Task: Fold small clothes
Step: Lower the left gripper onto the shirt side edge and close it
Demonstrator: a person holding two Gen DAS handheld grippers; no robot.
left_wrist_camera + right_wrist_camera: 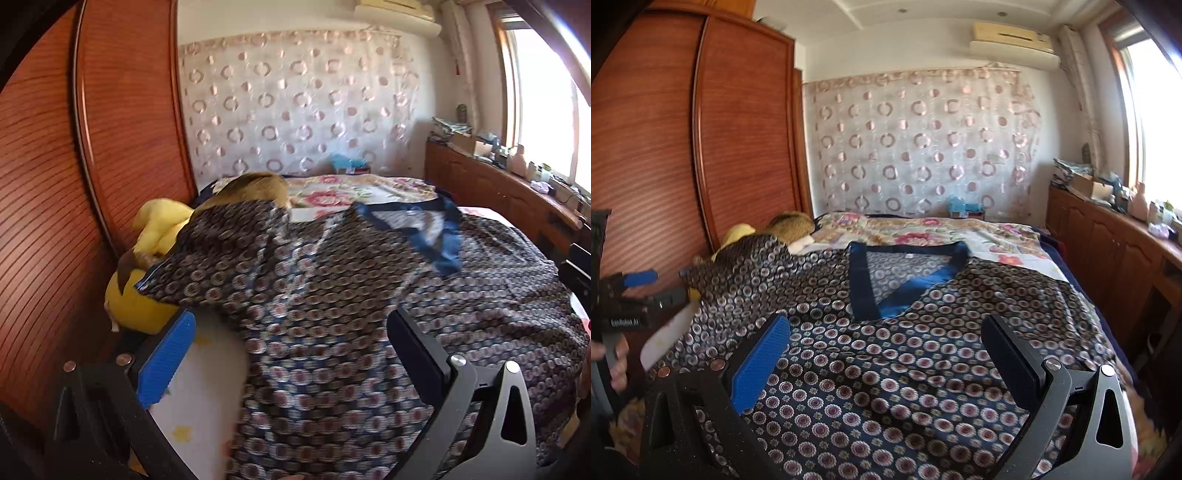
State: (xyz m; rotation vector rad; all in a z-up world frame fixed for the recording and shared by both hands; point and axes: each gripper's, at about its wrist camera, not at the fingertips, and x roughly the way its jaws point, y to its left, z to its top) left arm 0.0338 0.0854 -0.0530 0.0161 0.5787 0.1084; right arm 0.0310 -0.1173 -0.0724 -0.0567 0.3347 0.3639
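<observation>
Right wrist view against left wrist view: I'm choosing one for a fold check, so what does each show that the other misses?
Only the right wrist view shows the whole blue neckline lying flat, the left hand-held gripper from outside at the bed's left edge, and the full air conditioner. Only the left wrist view shows the garment's sleeve draped over the yellow plush toy up close. Both show the patterned garment spread on the bed, the wardrobe, the curtain, and open jaws holding nothing; the right hand-held gripper hovers over the cloth.
</observation>
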